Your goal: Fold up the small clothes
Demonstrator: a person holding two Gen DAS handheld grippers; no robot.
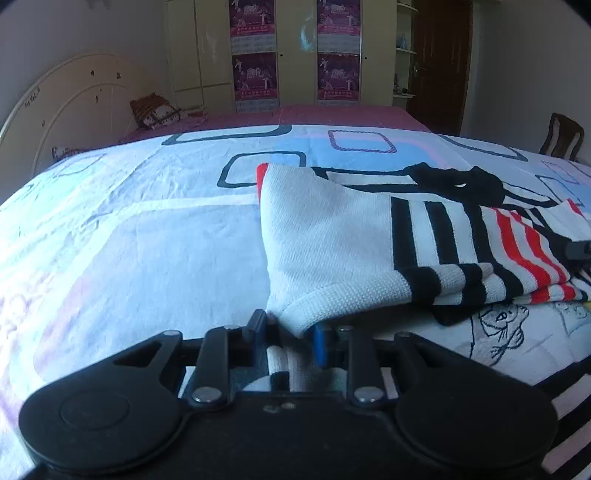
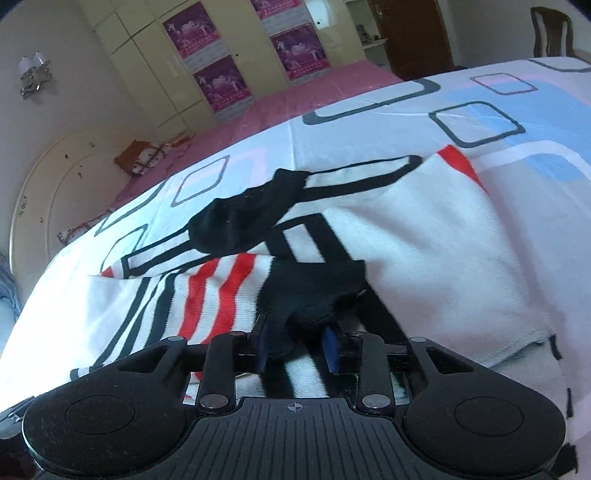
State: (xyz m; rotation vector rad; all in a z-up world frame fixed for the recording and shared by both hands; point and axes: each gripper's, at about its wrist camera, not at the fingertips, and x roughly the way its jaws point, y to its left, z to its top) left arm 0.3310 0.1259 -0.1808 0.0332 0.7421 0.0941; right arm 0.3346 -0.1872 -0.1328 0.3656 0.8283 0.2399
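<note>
A: Left wrist view?
B: Left gripper (image 1: 289, 330) at bottom centre, blue pads pinched on the white ribbed hem of a small knit sweater (image 1: 332, 236). Sweater spread on the patterned bedsheet (image 1: 147, 221), right of centre, white panel giving way to black and then red stripes. Black collar bunched at the far end. Cartoon cat outline (image 1: 498, 332) drawn on fabric under the near hem, whether sheet or garment not clear. Part of the right gripper (image 1: 579, 250) at the right edge, against the striped part.

A: Any writing?
B: Purple posters (image 1: 254, 75) on the wardrobe doors, lettering too small to read. No brand mark legible on the sweater.

A: Right wrist view?
B: Right gripper (image 2: 297, 345) closed on a black ribbed cuff of the same sweater (image 2: 424, 240), held just above the striped fabric. Sheet (image 2: 480, 96) beyond.

A: Shown in one view only?
B: Cat drawing in the left view alone. Wall lamp (image 2: 34, 72) in the right view alone. Rounded headboard (image 2: 55, 192), wooden chair (image 2: 552, 31), dark door (image 2: 410, 37) and posters (image 2: 221, 85) common to both.
</note>
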